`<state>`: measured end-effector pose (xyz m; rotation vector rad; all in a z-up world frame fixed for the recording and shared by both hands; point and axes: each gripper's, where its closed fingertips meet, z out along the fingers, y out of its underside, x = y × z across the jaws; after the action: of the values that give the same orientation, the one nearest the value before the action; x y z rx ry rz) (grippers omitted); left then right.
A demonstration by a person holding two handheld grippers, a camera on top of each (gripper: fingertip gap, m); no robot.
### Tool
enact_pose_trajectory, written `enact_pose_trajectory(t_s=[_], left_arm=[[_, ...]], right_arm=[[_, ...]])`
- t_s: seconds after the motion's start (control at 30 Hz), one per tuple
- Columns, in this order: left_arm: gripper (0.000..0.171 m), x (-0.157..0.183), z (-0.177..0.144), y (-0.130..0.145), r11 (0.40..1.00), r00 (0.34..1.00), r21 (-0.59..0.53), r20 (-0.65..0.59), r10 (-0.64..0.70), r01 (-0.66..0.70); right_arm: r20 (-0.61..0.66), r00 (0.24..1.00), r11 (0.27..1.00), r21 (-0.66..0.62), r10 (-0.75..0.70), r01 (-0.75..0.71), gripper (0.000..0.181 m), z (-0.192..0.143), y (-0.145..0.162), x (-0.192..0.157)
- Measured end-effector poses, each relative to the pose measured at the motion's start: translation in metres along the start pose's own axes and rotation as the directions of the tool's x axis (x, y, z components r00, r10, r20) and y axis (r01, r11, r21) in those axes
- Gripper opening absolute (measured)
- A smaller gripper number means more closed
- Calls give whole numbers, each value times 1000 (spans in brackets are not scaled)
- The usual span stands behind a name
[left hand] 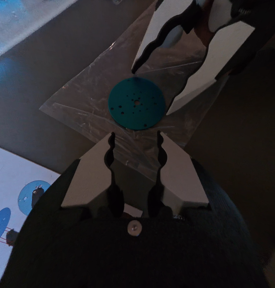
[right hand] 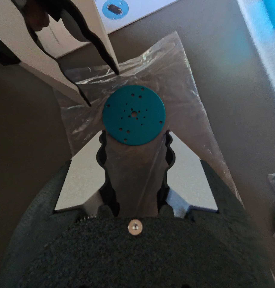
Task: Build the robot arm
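The left wrist view looks steeply down along its own jaws at the bench (left hand: 40,62), close above it. The right wrist view does likewise from the opposite side. Both share the teal perforated disc (left hand: 136,103) on the clear plastic bag (left hand: 87,99), and each shows the other gripper entering from the top edge.
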<state>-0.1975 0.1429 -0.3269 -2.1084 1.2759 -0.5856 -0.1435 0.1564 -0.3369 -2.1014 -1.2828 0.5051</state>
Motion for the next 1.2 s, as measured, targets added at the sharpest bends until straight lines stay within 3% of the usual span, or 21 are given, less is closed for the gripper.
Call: enact_pose_trajectory(t_s=[0.17,0.27,0.4,0.5,0.63,0.73,0.8,0.93,1.07,1.2], left_arm=[[56,-7,10,-5,997,997,15,-2,-78,79],[55,-10,9,-12,990,989,27,-46,-141,142],[55,-24,4,-25,987,988,59,-34,-149,151],[55,-23,11,-30,986,984,30,-71,-164,166],[55,-35,23,-24,988,988,-22,-17,-155,155],[55,-33,24,-26,983,982,-20,-56,-183,182],[55,-32,23,-26,982,980,-19,-70,-189,188],[55,-29,22,-25,985,982,-15,-77,-173,173],[55,-22,19,-20,993,990,-18,-73,-121,120],[55,-17,17,-13,1000,999,-16,-31,-25,25]], right_arm=[[-8,1000,998,55,25,-24,72,3,-6,5],[-29,999,996,79,-30,32,68,6,-8,5],[-19,999,996,83,-38,39,68,7,-9,1],[-12,999,995,85,-49,50,67,7,-9,0],[6,996,992,93,-85,84,66,6,-9,-6],[6,988,982,110,-157,155,38,5,-9,-14],[-69,979,975,109,-189,196,24,5,-11,-9],[-139,964,960,131,-228,246,36,1,-17,-9],[-74,995,977,195,-73,87,45,-15,-35,7],[96,986,982,115,136,-147,53,-9,-31,23]])
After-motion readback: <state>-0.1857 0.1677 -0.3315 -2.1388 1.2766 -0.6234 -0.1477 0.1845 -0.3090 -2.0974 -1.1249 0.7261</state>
